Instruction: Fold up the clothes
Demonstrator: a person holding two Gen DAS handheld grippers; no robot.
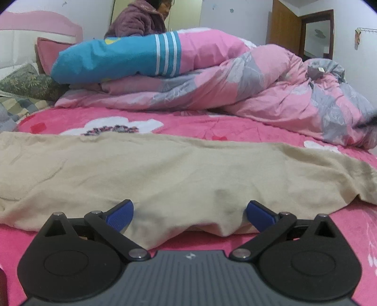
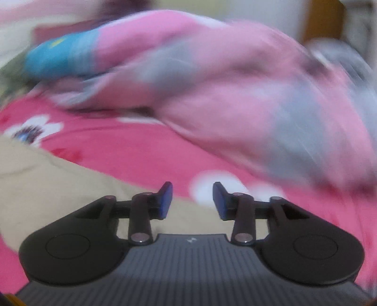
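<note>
Two grippers, left (image 1: 190, 213) and right (image 2: 192, 200), jaws apart, over one beige garment (image 1: 165, 169).

1 beige soft garment (image 1: 165, 174) lies on 1 pink flowered bedsheet (image 1: 188, 122). 1 pink-and-grey rumpled quilt (image 1: 271, 91), 1 blue-and-pink striped bolster (image 1: 113, 58), 1 dark pink pillow (image 1: 47, 54), 1 person in a purple jacket (image 1: 139, 21), 2 grippers.

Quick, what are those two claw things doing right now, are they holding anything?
Left gripper: open, fingers either side of the beige garment's edge, not clamped.
Right gripper: open, holding nothing.
</note>
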